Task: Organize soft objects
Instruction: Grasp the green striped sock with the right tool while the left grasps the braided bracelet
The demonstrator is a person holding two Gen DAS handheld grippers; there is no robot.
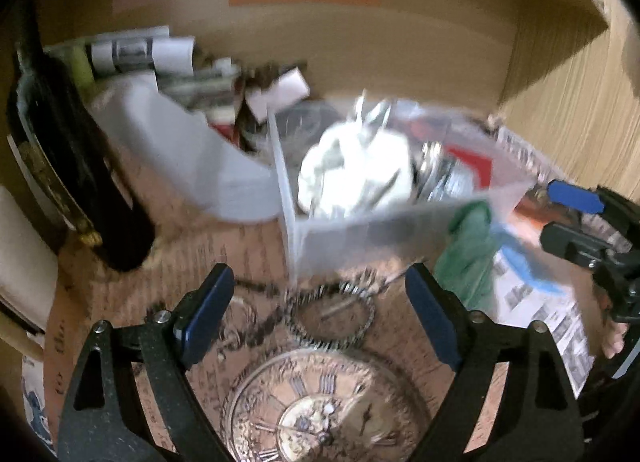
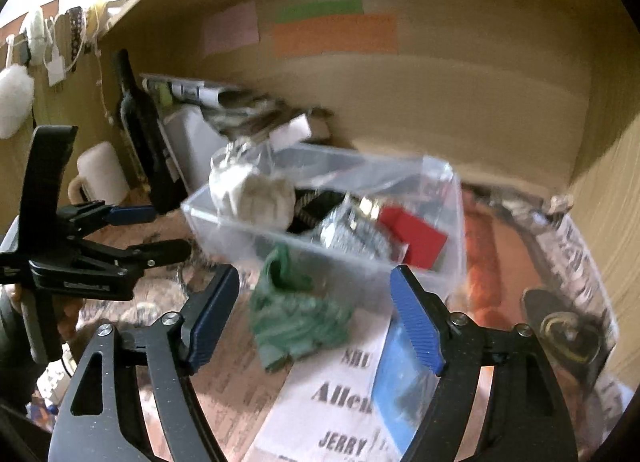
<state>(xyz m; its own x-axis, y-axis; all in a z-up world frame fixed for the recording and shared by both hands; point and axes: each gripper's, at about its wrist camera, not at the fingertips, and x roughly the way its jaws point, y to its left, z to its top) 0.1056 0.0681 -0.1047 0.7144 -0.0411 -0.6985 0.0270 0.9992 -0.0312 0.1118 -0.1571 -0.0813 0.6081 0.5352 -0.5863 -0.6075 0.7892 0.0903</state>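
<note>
1. We see the green cloth (image 2: 296,314) lying crumpled on the counter (image 2: 224,382), just ahead of our right gripper (image 2: 316,318), between its spread, empty fingers
2. Our left gripper (image 1: 320,322) gapes empty too; the cloth is off to its right, against the clear bin (image 2: 452,222)
3. A printed sheet (image 2: 340,414) reads "Allen" and "JERRY"
</note>
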